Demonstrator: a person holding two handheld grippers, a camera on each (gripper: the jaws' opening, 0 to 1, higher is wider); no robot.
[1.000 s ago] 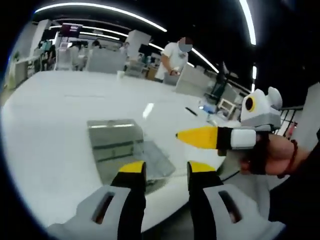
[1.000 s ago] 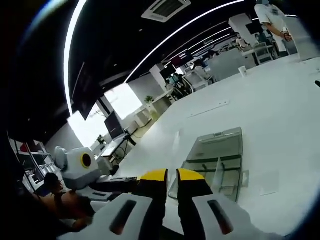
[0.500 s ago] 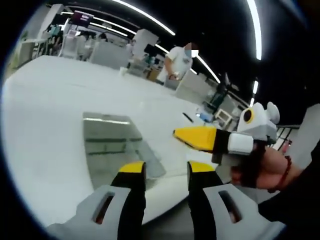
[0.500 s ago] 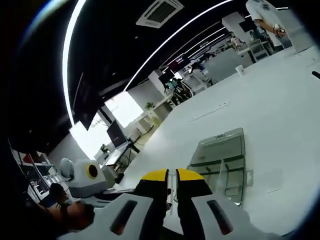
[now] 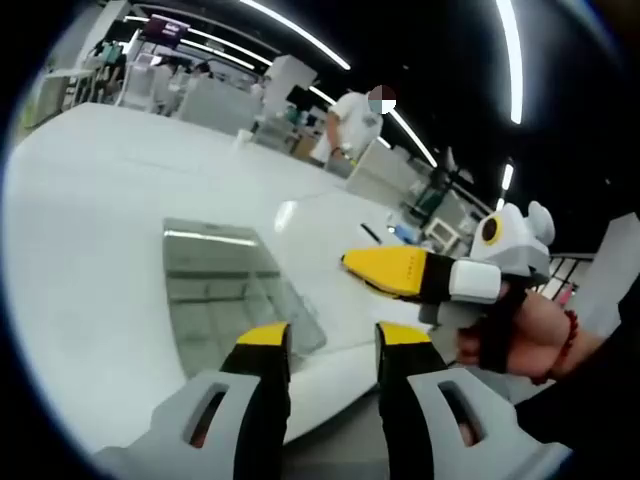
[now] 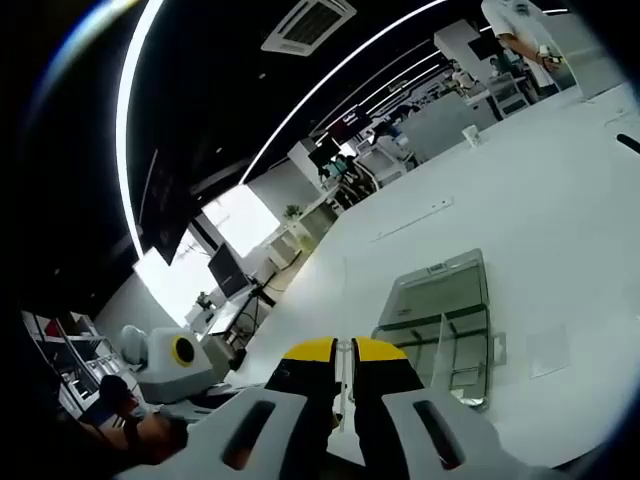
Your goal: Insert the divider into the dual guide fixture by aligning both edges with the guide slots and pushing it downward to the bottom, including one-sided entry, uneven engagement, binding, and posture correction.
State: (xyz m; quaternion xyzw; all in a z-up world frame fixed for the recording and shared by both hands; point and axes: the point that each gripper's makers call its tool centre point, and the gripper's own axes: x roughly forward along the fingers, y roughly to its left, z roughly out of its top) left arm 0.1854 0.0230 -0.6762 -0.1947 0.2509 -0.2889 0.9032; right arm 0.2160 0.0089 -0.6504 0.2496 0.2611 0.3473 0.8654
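Observation:
The clear dual guide fixture (image 5: 215, 285) stands on the white table (image 5: 90, 200), ahead and left of my left gripper (image 5: 333, 338), whose yellow-tipped jaws stand open and empty near the table's front edge. A flat clear sheet (image 5: 298, 318), which looks like the divider, lies on the table against the fixture's right side. My right gripper (image 5: 352, 262) reaches in from the right, held by a hand (image 5: 525, 335), its tips together over the table beside the fixture. In the right gripper view, the right gripper (image 6: 346, 350) is shut with nothing seen in it, and the fixture (image 6: 445, 305) sits beyond it to the right.
The table's front edge (image 5: 330, 385) runs just ahead of my left jaws. A dark pen-like object (image 5: 371, 232) lies farther back on the table. A person (image 5: 350, 125) stands at the far side. Desks and chairs (image 6: 440, 110) fill the room behind.
Both views have drifted slightly with the hands. The fixture and the flat sheet have not moved on the table. Neither gripper's jaws have changed.

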